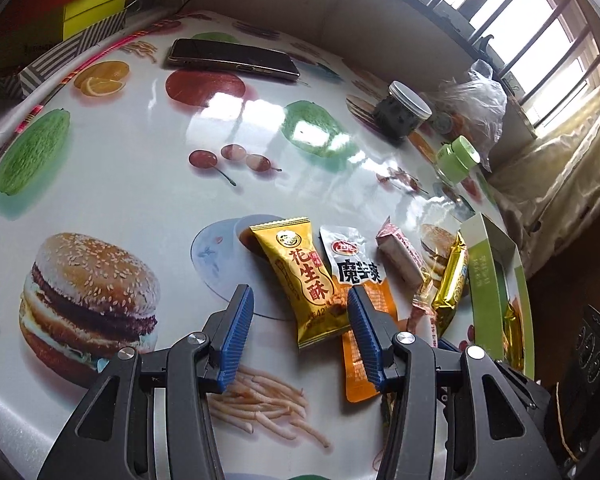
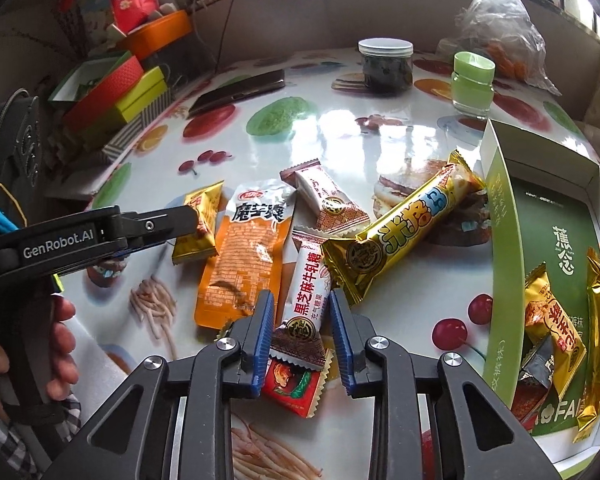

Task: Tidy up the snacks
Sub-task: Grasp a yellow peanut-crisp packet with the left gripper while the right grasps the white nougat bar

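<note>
Green box (image 2: 500, 216) rim just beside gold bar (image 2: 404, 236).

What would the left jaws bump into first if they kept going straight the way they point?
Probably the yellow peanut candy packet: the left gripper points down at it, with the packet's lower end lying between the open jaws. The orange konjac packet lies right beside it, under the right-hand jaw, so that could be touched too.

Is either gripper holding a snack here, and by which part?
Neither visibly. The right gripper straddles the lower part of the nougat bar, pads not clearly pressing. The left gripper is open over the peanut crisp packet.
</note>
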The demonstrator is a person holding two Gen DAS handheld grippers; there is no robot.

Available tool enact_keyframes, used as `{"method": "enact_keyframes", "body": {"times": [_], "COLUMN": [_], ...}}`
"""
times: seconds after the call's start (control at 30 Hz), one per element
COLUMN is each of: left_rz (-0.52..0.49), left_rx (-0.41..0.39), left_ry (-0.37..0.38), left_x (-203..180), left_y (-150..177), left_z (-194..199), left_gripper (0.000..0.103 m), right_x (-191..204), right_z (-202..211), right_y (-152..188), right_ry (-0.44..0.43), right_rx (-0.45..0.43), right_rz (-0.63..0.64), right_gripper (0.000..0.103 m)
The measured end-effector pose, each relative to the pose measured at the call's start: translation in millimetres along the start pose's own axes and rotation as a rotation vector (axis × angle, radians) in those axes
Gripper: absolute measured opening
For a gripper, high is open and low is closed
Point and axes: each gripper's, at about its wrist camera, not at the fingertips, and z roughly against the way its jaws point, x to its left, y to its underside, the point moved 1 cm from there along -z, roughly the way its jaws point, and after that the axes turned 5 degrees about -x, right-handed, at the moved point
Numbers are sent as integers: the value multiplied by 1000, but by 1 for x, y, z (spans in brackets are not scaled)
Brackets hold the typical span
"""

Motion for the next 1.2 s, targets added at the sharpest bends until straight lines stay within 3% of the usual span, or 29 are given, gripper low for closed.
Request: {"method": "enact_keyframes", "body": {"times": [0.47, 0.63, 1.2], "left_rz": [-62, -74, -106], "left_rx": [-12, -15, -29], "left_ry": [-54, -94, -110], "left_x": [-10, -9, -10], "left_y": [-7, -7, -1], "left_z": [-10, -12, -1], "left_gripper": [50, 26, 24], "right_x": [-4, -4, -3], "right_z": [-4, -3, 4], "right_y": [1, 1, 2], "right_ry": [4, -3, -45], "right_rx": [-10, -12, -30], "right_rz": [-15, -16, -31], "right_gripper": [18, 18, 17]}}
